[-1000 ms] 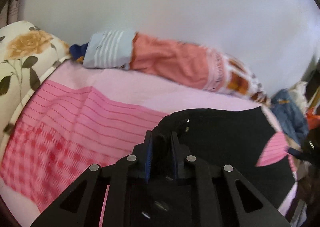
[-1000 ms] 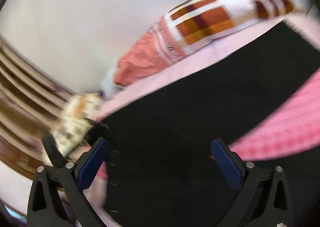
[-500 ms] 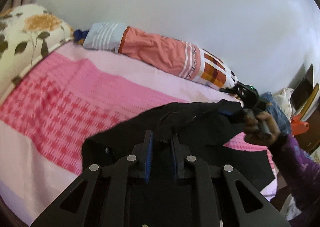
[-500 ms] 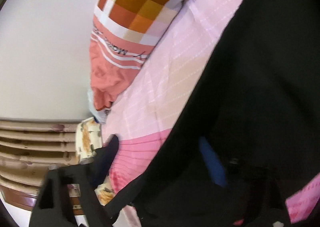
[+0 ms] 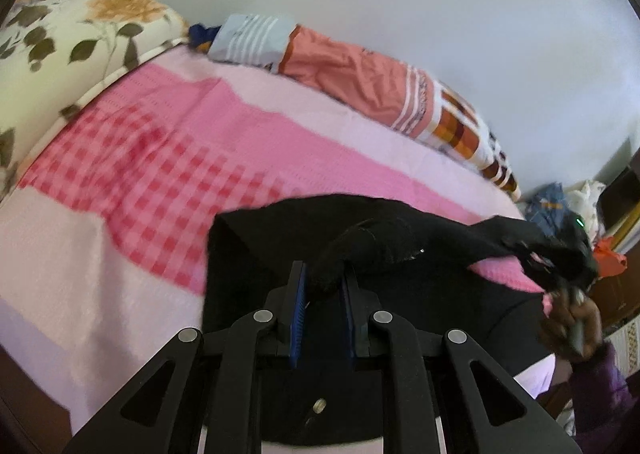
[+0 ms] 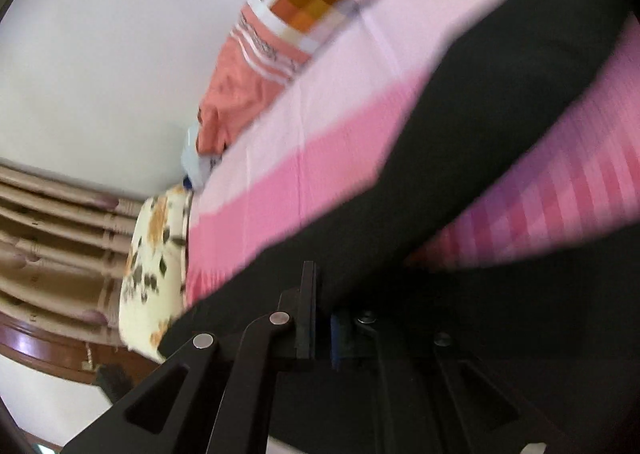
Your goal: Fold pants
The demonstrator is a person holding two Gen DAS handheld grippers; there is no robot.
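Observation:
Black pants [image 5: 256, 254] lie spread on the pink bedsheet [image 5: 160, 174]. My left gripper [image 5: 322, 286] is shut on a bunched fold of them, lifted a little off the bed. At the right, a hand [image 5: 572, 322] holds my right gripper [image 5: 556, 254], which pinches another part of the pants so the cloth stretches between the two. In the right wrist view, the right gripper [image 6: 322, 294] has its jaws closing to a narrow gap with the black pants [image 6: 480, 126] between the pads.
A floral pillow [image 5: 60, 46] lies at the bed's left end, by a wooden headboard [image 6: 48, 234]. A long orange checked bolster [image 5: 360, 82] runs along the white wall. Loose clothes [image 5: 552, 202] are piled past the bed's right end.
The right jaws went from wide open to closed on the pants' edge. The left gripper carried its fold across the bed. The cloth is now raised between both grippers.

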